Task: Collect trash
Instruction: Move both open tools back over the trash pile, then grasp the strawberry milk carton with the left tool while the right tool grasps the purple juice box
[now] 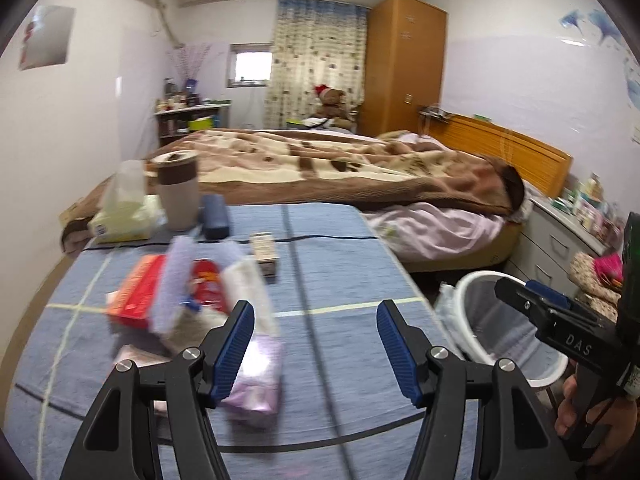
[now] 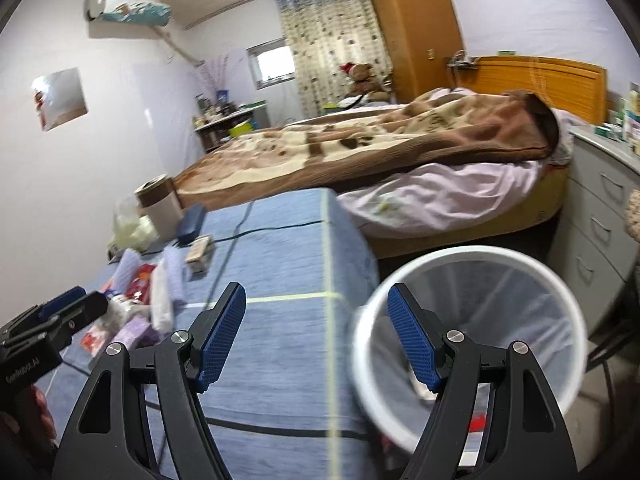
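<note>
My left hand-held gripper (image 1: 316, 344) hangs with jaws apart, empty; the trash pile (image 1: 192, 292) on the table (image 1: 344, 240) lies at ten o'clock, nearest it. My right hand-held gripper (image 2: 316, 332), also apart and empty, faces the bin (image 2: 472, 320) at three o'clock.

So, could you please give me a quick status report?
Left gripper and right gripper open, empty. Trash pile on table; bin beside it, red scrap inside. Nothing in the way.
</note>
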### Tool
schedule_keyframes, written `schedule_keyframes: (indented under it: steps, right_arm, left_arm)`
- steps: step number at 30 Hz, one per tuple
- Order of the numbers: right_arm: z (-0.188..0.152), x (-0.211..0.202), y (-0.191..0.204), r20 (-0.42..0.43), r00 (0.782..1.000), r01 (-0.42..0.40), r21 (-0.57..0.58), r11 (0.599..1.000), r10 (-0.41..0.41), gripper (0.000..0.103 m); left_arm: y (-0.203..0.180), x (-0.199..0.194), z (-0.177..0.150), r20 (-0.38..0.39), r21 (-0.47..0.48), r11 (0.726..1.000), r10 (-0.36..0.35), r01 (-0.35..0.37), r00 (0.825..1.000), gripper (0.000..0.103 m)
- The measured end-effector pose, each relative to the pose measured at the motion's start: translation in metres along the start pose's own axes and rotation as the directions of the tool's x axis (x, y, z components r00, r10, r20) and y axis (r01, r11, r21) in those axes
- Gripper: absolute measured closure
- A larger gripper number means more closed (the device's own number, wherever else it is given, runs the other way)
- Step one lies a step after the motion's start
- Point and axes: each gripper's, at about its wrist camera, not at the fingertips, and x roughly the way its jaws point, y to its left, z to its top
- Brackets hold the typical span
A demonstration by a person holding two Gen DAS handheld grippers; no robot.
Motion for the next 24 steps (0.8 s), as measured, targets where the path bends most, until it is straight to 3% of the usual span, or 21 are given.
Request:
schedule_keyframes:
  steps: [16, 24]
  right_arm:
    - [-0.024, 0.035, 0.085, -0.137, 0.977, -0.174, -0.062, 0.983, 0.164, 0.028]
    - [-0.031, 0.053, 0.131, -0.211, 0.946, -0.263, -0.057, 0.963, 0.246, 0.028]
  left_arm:
    - [0.125, -0.014, -0.030, -0.051, -0.136, 0.980, 0.141, -0.147, 0.989, 0.036]
    - [0.152, -0.009, -0.048, -0.109, -0.137, 0.980, 0.130, -0.144, 0.986, 0.036]
